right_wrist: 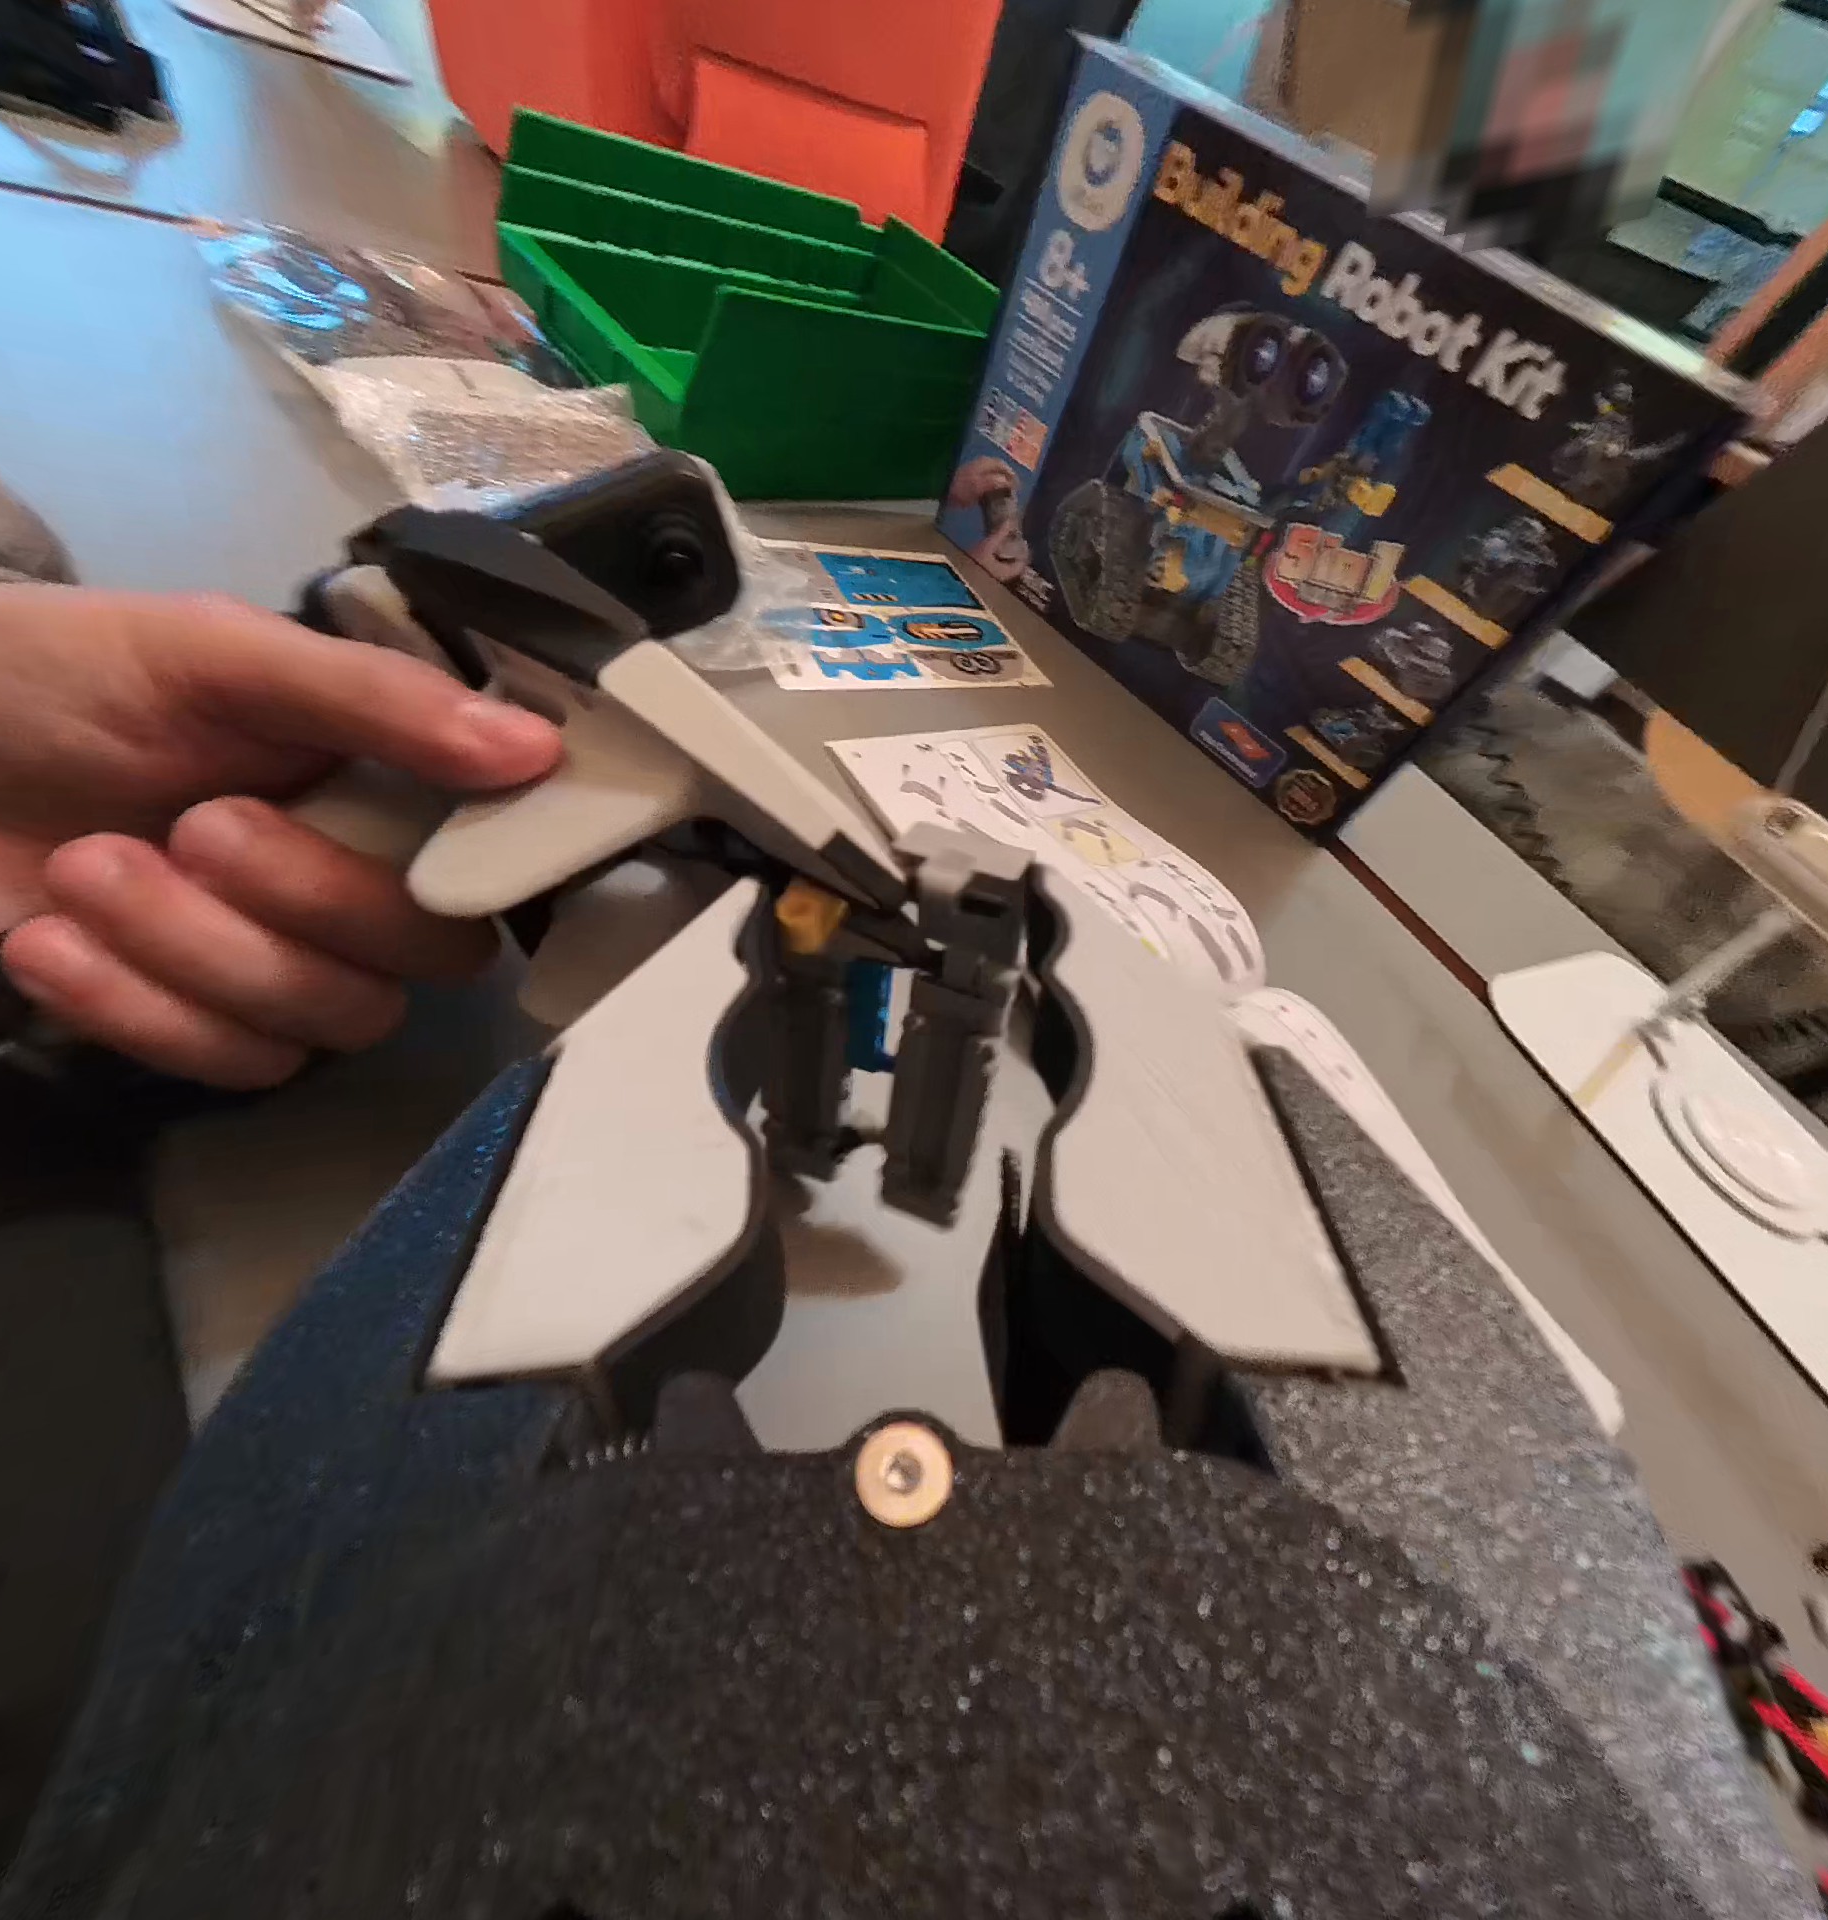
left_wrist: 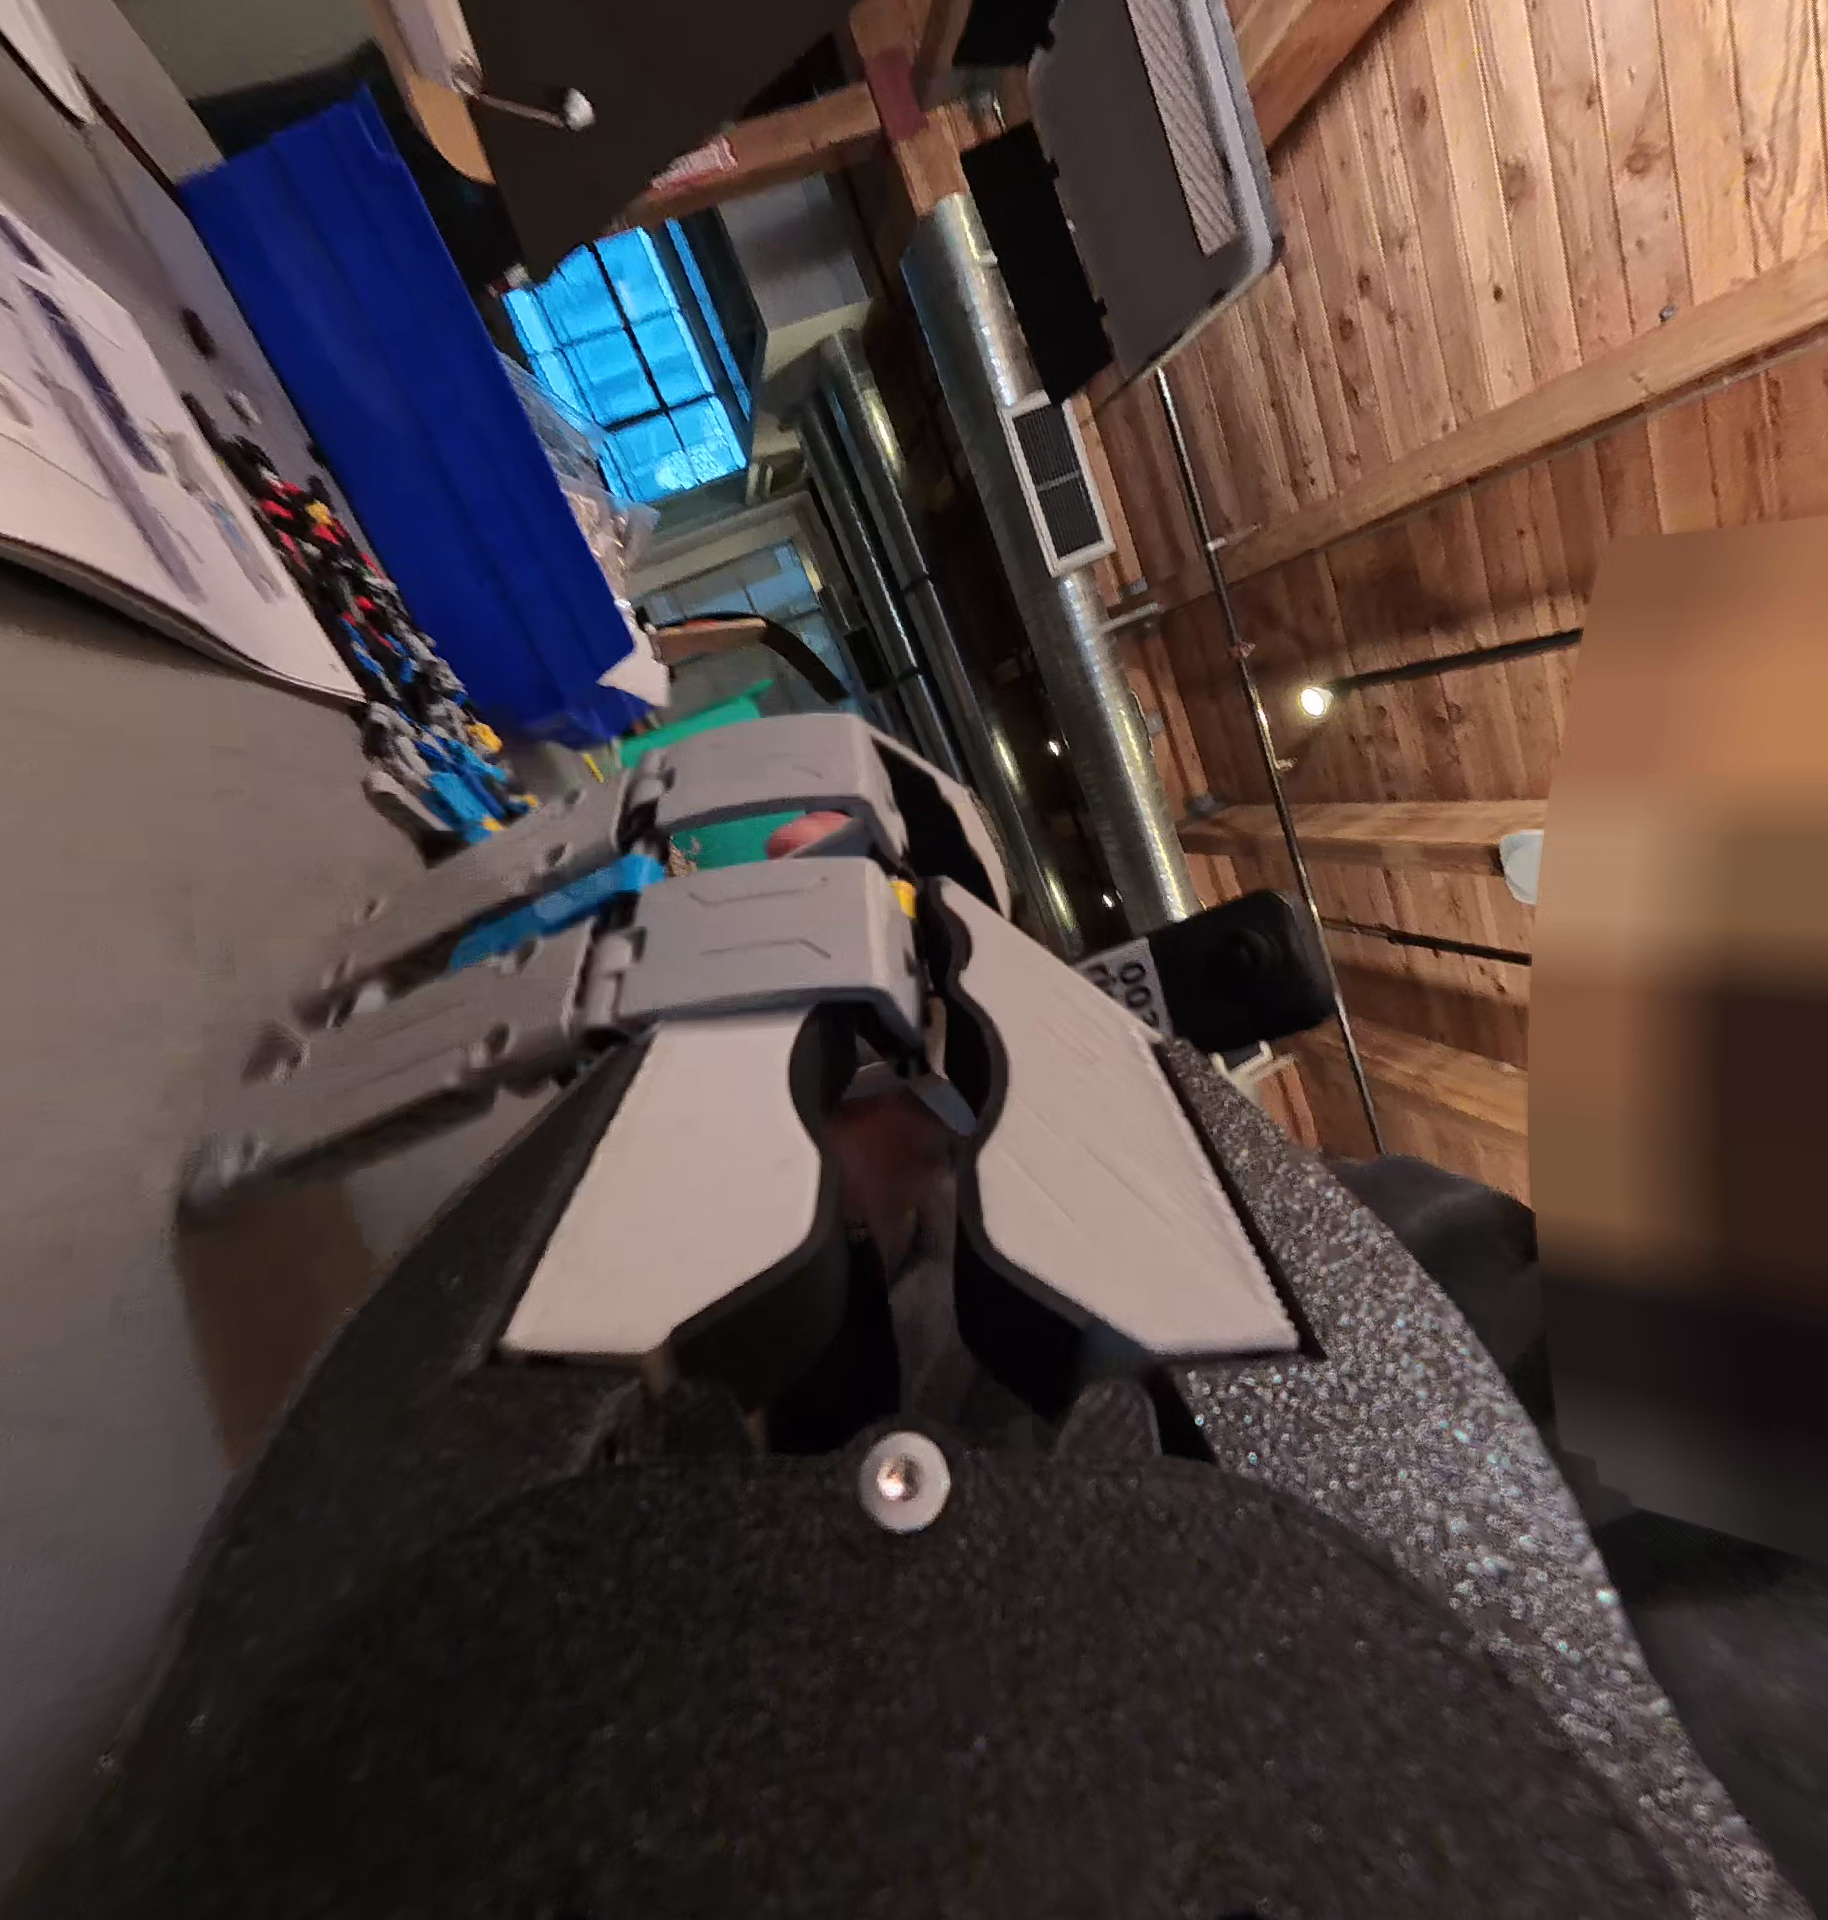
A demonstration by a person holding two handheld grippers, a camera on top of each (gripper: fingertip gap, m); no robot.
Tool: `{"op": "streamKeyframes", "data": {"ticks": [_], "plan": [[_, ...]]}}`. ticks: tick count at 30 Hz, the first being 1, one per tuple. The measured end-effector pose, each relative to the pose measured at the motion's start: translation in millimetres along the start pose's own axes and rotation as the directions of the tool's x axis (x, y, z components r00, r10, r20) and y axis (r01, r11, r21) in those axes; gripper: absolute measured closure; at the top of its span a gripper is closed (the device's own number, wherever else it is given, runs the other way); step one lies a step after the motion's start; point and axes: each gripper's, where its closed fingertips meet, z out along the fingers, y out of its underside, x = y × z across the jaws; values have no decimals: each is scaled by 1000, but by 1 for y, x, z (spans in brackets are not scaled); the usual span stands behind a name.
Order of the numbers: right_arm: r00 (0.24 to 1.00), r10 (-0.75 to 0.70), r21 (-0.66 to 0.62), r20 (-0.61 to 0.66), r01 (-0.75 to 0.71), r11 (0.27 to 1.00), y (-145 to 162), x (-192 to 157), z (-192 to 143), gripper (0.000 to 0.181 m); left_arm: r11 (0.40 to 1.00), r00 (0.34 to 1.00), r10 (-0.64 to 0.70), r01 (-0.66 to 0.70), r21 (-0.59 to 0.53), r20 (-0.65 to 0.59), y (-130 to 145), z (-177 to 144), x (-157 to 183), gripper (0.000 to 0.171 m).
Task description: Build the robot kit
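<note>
My right tongs [right_wrist: 894, 935] are clamped around a grey brick assembly [right_wrist: 951, 1029], two long grey legs joined near the top, with a blue piece and a yellow peg [right_wrist: 808, 920] showing between them. The assembly hangs above the counter [right_wrist: 1336, 935], casting a shadow underneath. From ten o'clock my left tongs [right_wrist: 905, 914] come in, held by a hand [right_wrist: 214, 821], their dark tips nearly together and pressed at the top of the assembly beside the yellow peg; I cannot tell whether they pinch a small part or only touch. In the left wrist view those tongs [left_wrist: 936, 1049] sit against the assembly's grey panels [left_wrist: 775, 935], and the picture is smeared, so things are moving. My worry is that a sideways push from the left tips could twist the assembly in the right grip or pop the peg loose. Behind, at one o'clock, stands the kit box [right_wrist: 1336, 468], with an open booklet [right_wrist: 1055, 831] before it, a sticker sheet [right_wrist: 889, 634], and a green bin [right_wrist: 785, 343] at twelve.
</note>
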Motion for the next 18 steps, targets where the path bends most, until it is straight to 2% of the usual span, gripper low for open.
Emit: {"op": "streamKeyframes", "data": {"ticks": [2,11,13,16,18], "plan": [[999,-22,13,27,22,1000,0,-1,-3,137,1000,1000,2,-3,-24,-19,4,1,6,153],[998,-51,22,46,50,999,1,-4,-5,137,999,1000,-8,7,-40,-21,8,-4,9,135],[999,-27,33,37,26,999,0,1,-7,137,999,1000,-6,6,-40,-1,7,-5,7,125],[999,-14,39,49,12,999,2,4,-9,138,999,999,-30,29,-22,-28,4,-7,9,135],[999,2,53,44,-5,999,0,8,-13,138,999,999,-45,44,-14,-20,3,-10,7,132]]}}
